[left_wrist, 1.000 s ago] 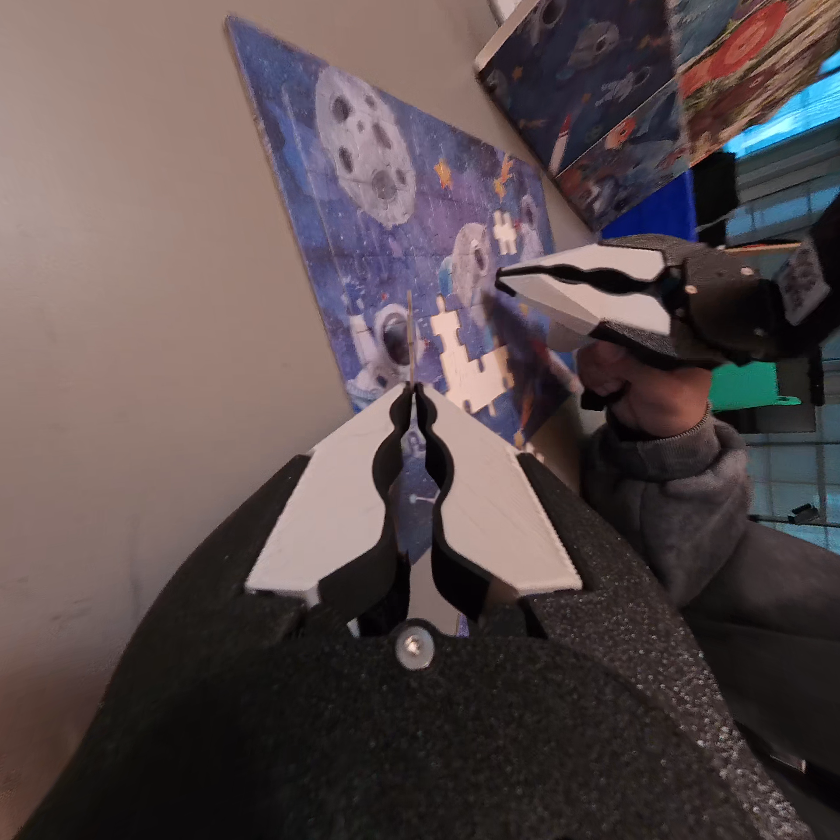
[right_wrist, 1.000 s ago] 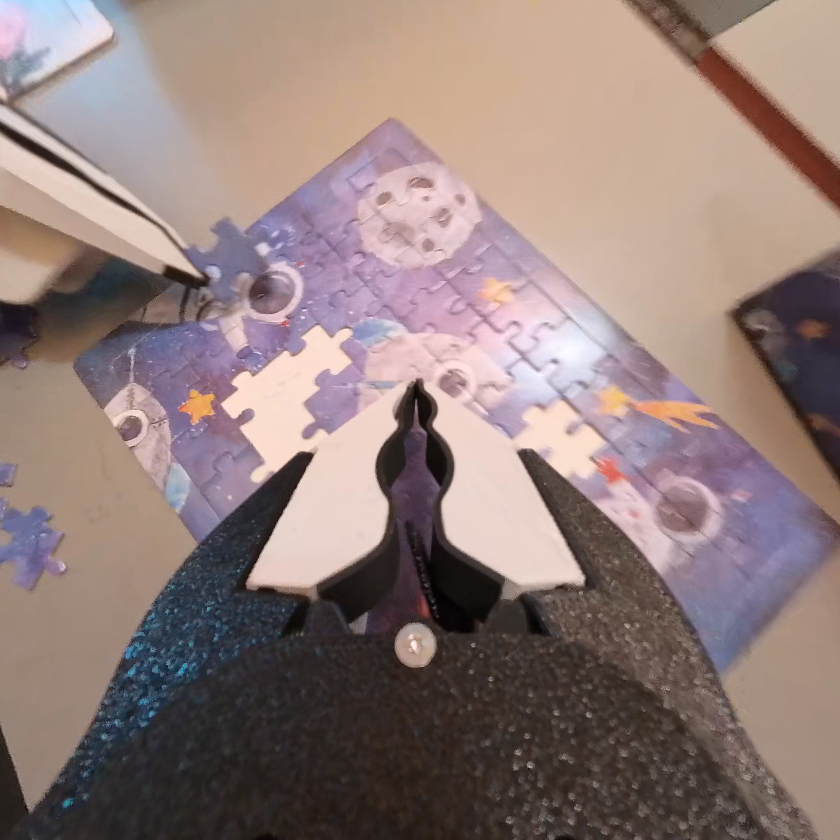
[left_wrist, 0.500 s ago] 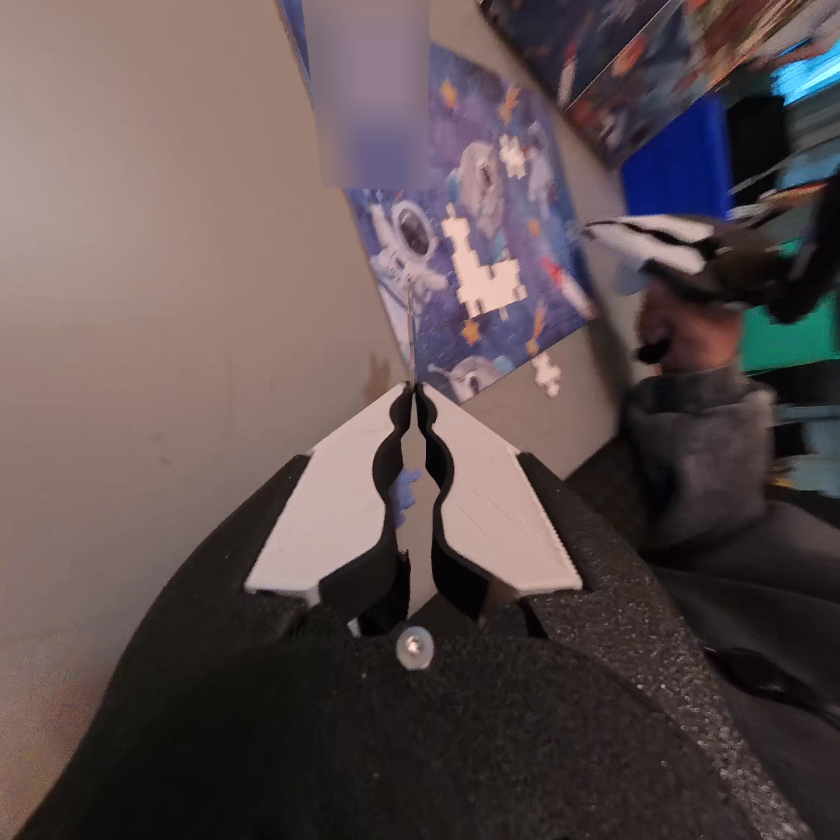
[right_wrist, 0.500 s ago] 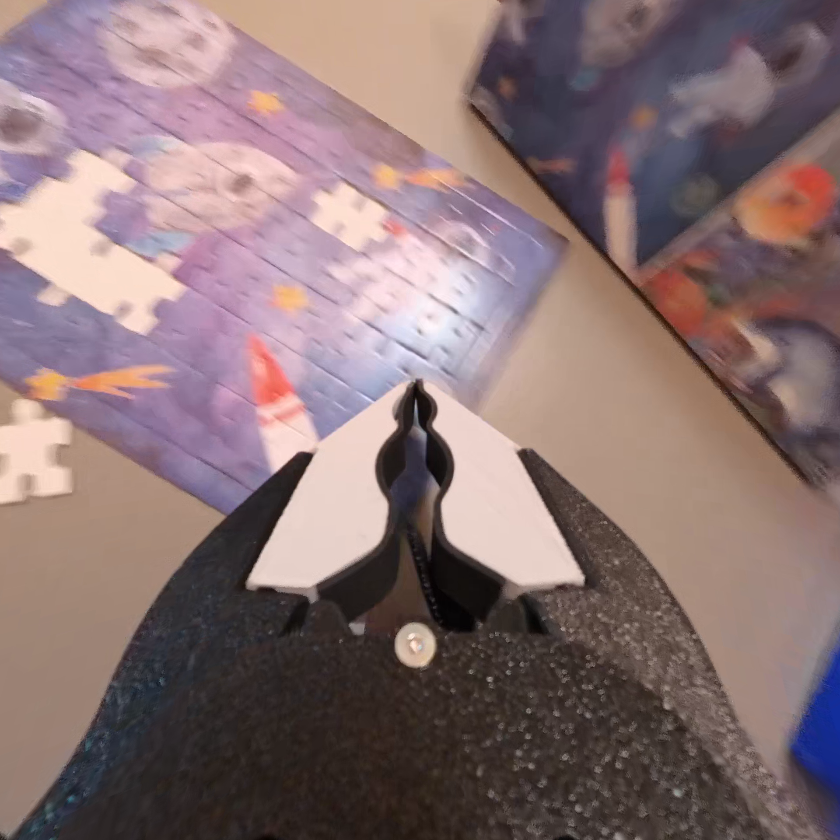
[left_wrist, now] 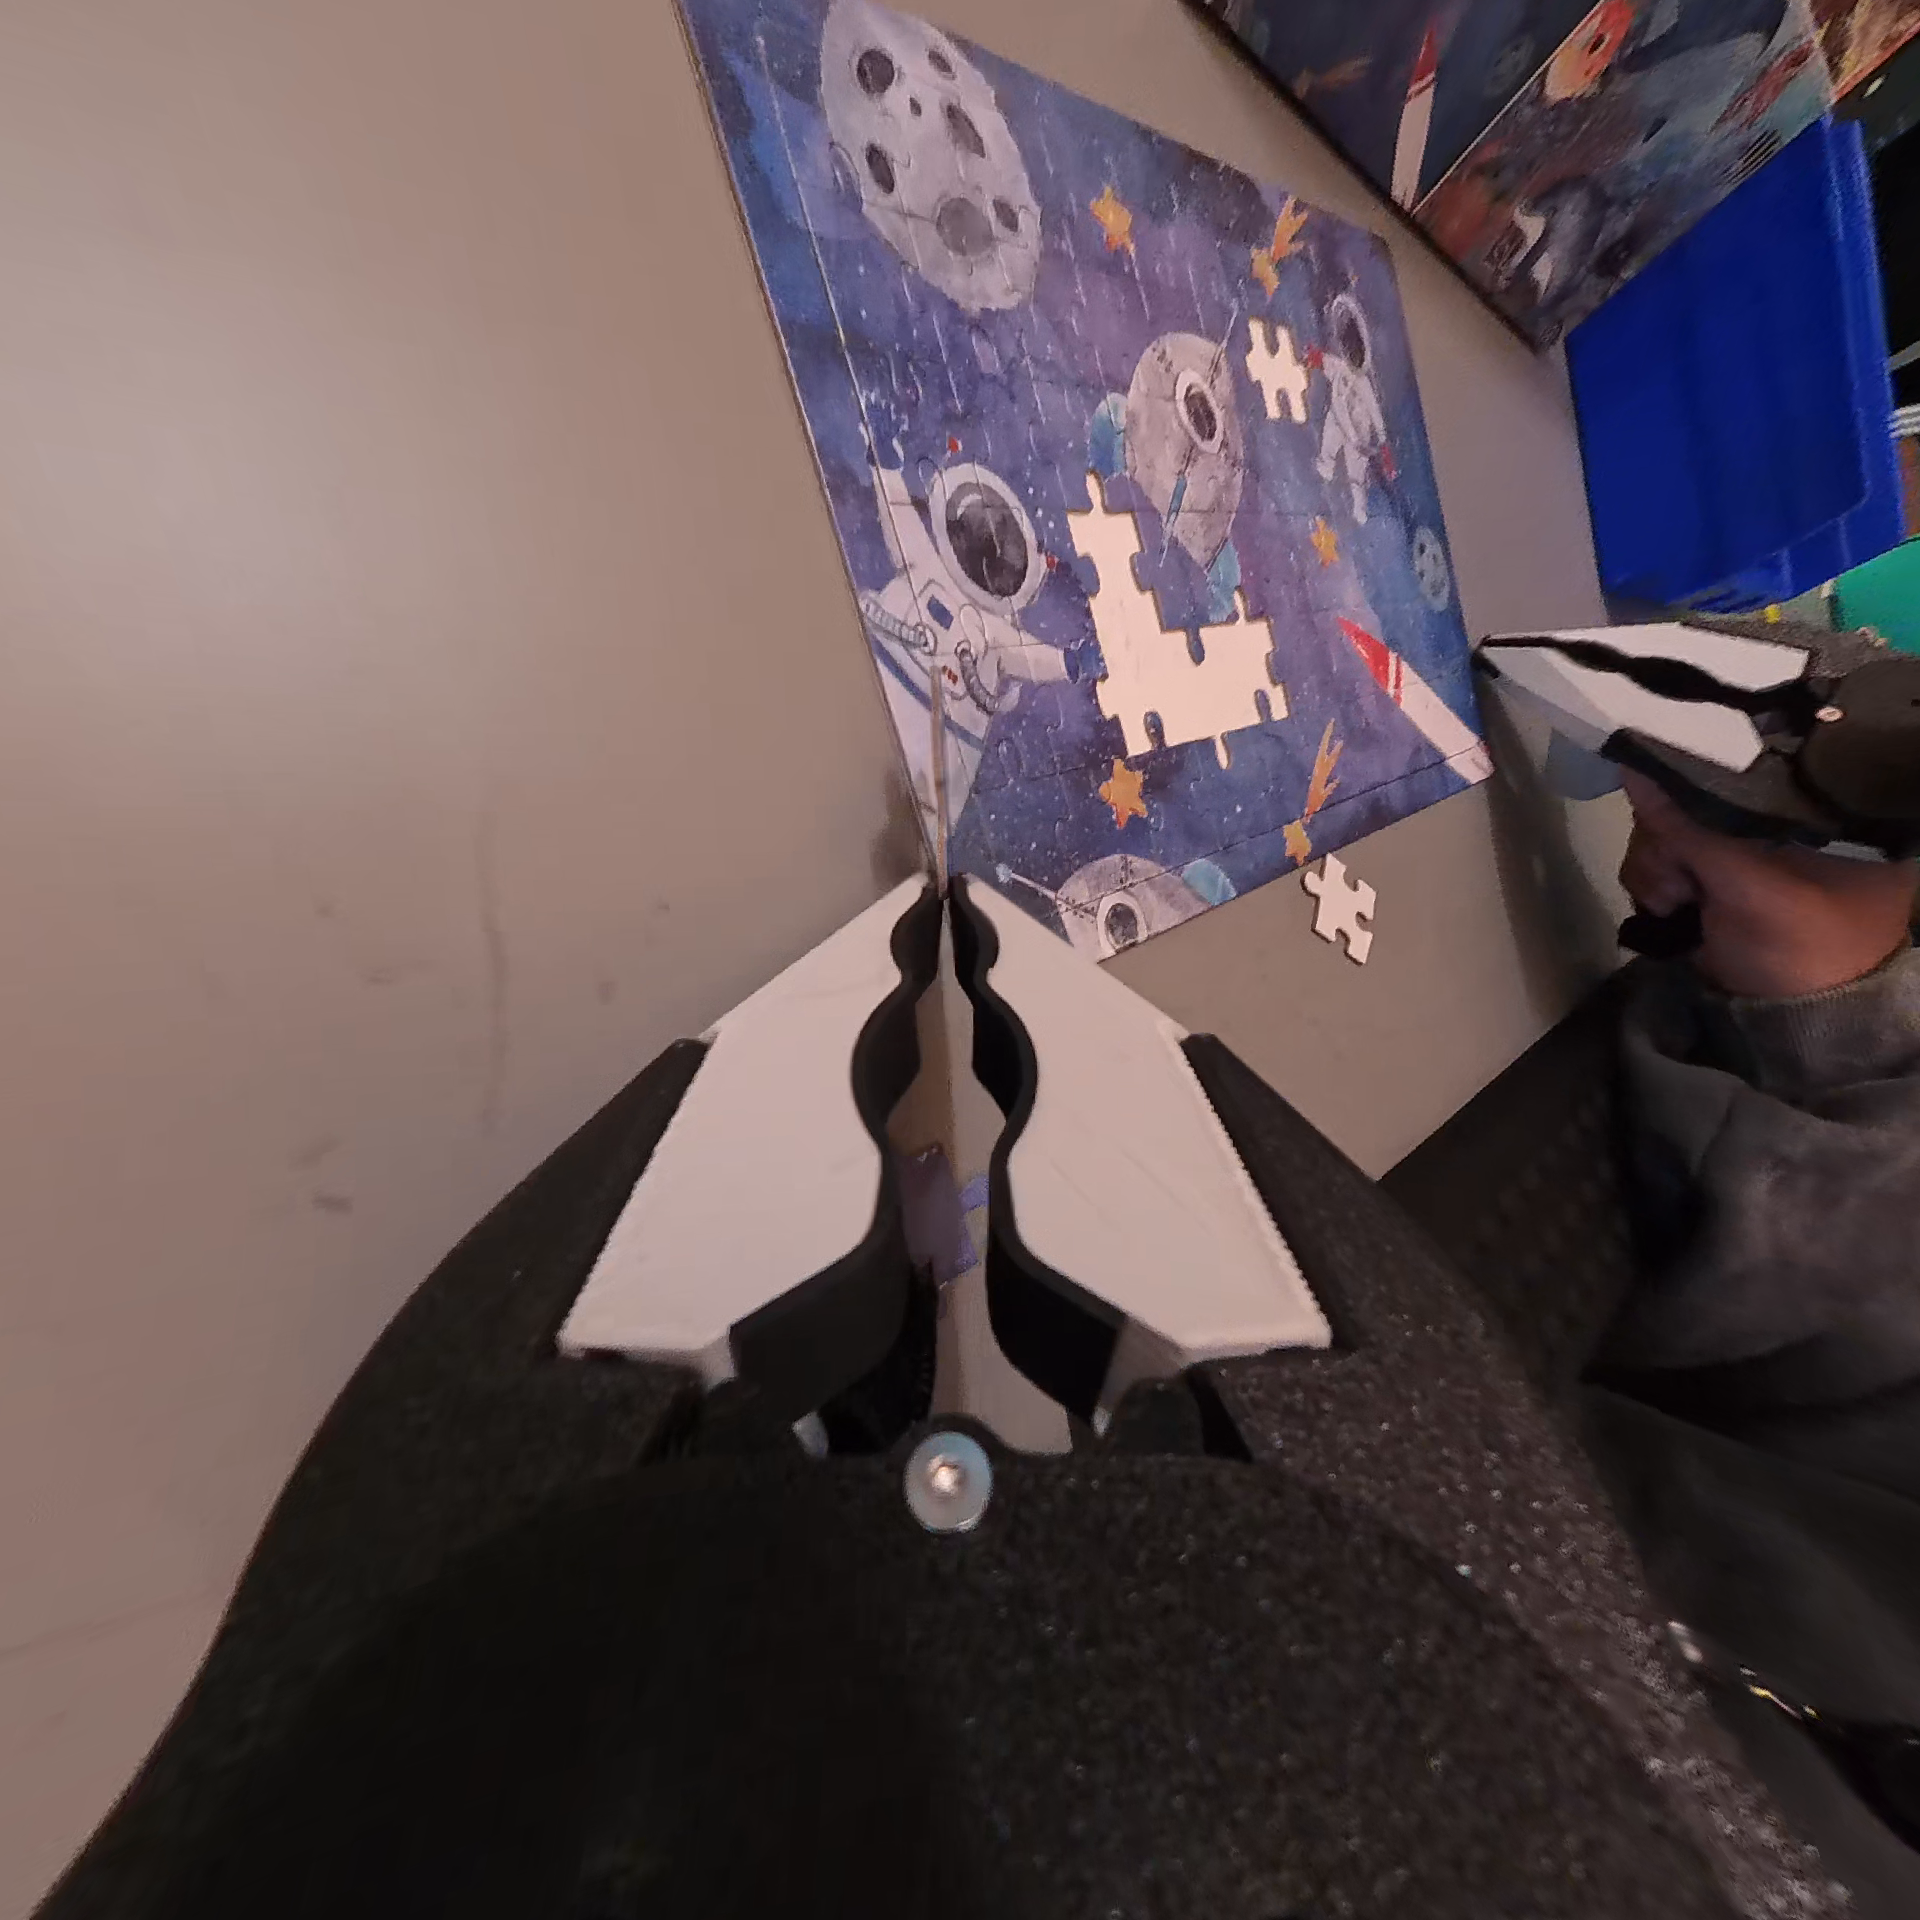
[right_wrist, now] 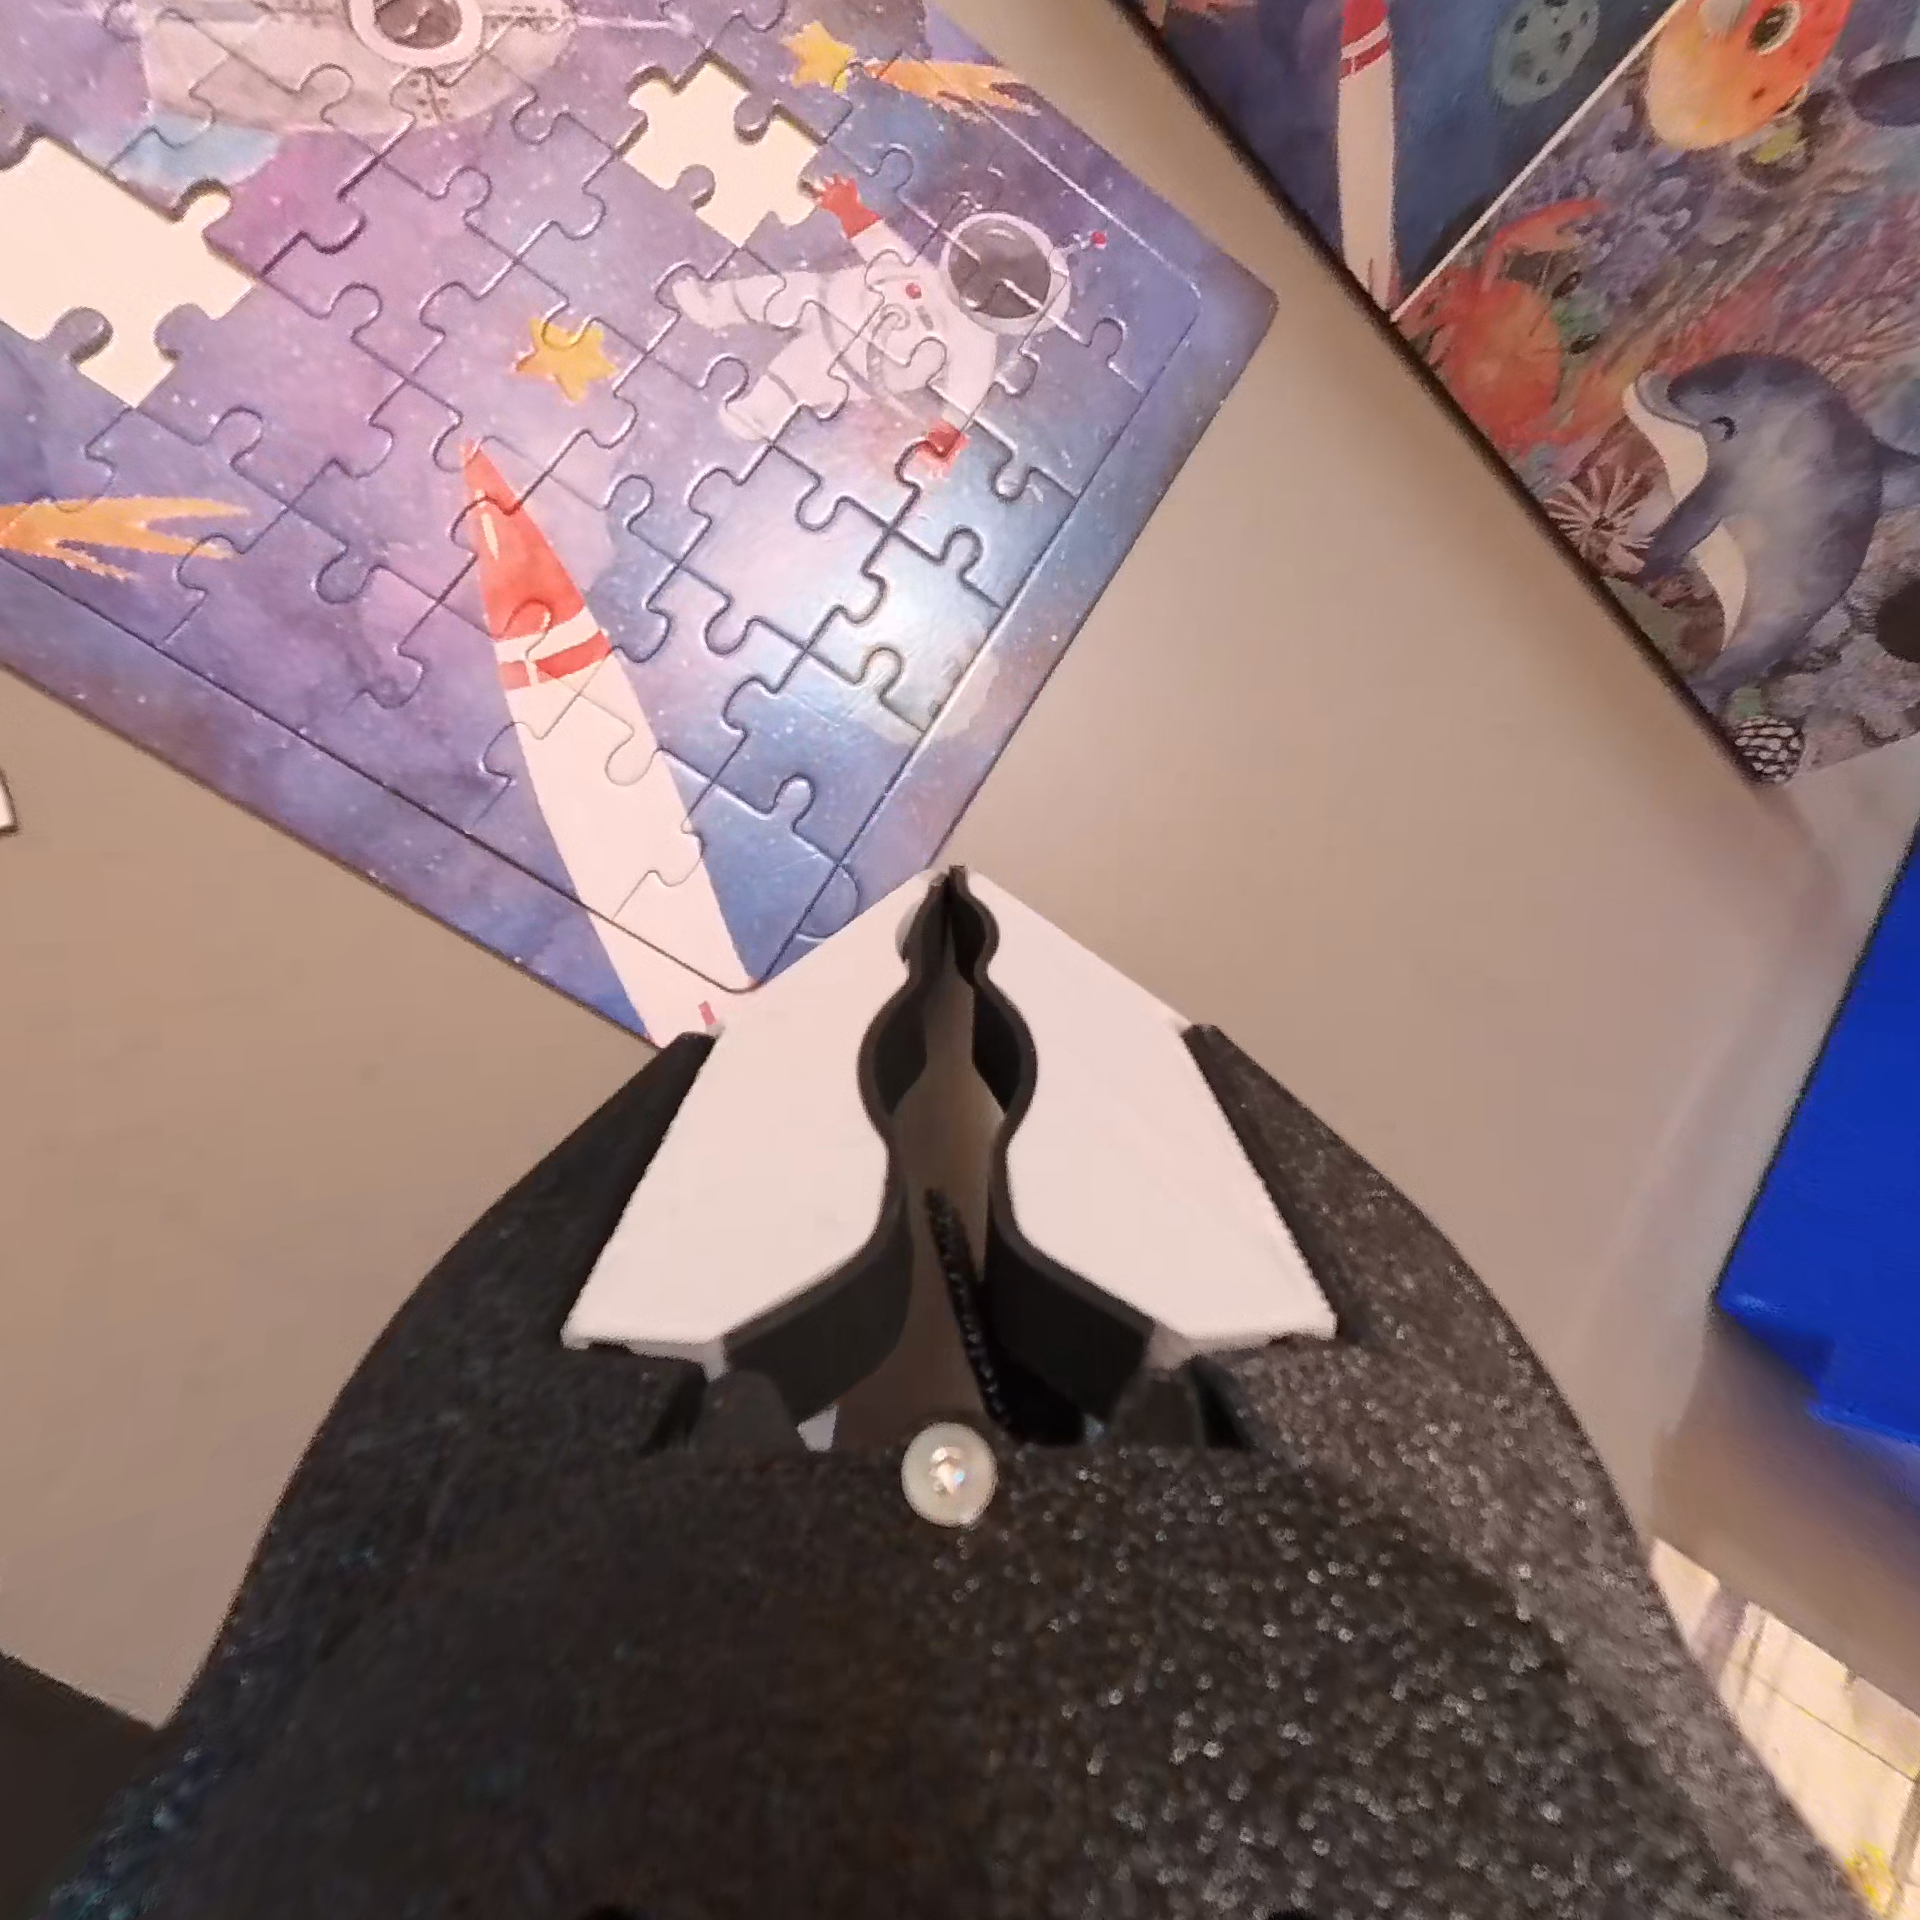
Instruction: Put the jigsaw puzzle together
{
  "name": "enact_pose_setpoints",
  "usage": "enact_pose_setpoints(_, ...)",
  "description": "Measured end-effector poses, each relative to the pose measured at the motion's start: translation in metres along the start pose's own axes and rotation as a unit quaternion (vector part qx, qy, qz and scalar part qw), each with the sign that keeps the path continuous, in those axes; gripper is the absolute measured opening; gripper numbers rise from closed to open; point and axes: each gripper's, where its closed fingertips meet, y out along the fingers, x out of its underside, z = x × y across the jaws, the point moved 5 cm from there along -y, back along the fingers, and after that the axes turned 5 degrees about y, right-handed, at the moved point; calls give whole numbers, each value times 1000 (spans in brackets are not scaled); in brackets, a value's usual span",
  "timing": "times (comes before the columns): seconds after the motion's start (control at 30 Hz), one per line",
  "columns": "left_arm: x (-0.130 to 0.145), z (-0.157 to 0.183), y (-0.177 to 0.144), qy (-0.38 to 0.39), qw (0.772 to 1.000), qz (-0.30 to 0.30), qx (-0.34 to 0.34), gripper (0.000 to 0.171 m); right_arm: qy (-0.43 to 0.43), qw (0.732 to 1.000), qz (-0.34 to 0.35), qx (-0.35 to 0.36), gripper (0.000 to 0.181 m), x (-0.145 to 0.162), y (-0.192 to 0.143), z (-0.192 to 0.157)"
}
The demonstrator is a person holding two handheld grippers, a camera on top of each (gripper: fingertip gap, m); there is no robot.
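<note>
L wrist view: left gripper (left_wrist: 943, 902) was pressed together on a puzzle piece (left_wrist: 938, 758), held edge-on so it showed only as a thin sliver sticking up past the tips; a bit of purple print was visible lower in the jaw gap. Gripper hung over bare beige table (left_wrist: 364, 520), just off the near edge of the jigsaw puzzle (left_wrist: 1039, 436). Puzzle mostly done: one big white gap (left_wrist: 1153, 655) beside the large astronaut, one small gap (left_wrist: 1280, 382) farther up. A loose piece (left_wrist: 1342, 921), white side up, lay on the table just off the puzzle's edge. Right gripper (left_wrist: 1496, 665) hovered beyond the rocket corner, held by a hand (left_wrist: 1787, 925) in a grey sleeve.

R wrist view: right gripper (right_wrist: 948, 883) pressed together, nothing seen btwn the tips, over the table just off the puzzle's rocket corner. Puzzle box (right_wrist: 1662, 312) w/ sea-creature art lay to the right; blue bin (right_wrist: 1839, 1247) at the edge.

Step in hand, judged: carrying a piece to a gap. Next move prob. calls for laying the piece flat, turning it to match the tabs, lowering it into the big gap; R gripper free to press it or steady the board.
</note>
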Motion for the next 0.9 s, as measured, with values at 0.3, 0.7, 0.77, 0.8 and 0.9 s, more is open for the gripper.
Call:
enact_pose_setpoints(0.3,0,-48,-35,-87,993,-2,82,1,-110,958,57,-259,37,-17,-29,-126)
enact_pose_setpoints(0.7,7,-51,-31,-99,989,-12,109,1,-114,961,33,-248,33,-15,-12,-135)
enact_pose_setpoints(0.77,8,-54,-31,-95,991,-14,98,1,-116,961,38,-250,31,-14,-12,-135)
enact_pose_setpoints(0.8,8,-53,-31,-94,990,-14,100,1,-119,959,40,-253,28,-14,-13,-136)
enact_pose_setpoints(0.9,10,-53,-32,-88,991,-19,98,1,-118,959,40,-255,27,-14,-13,-136)
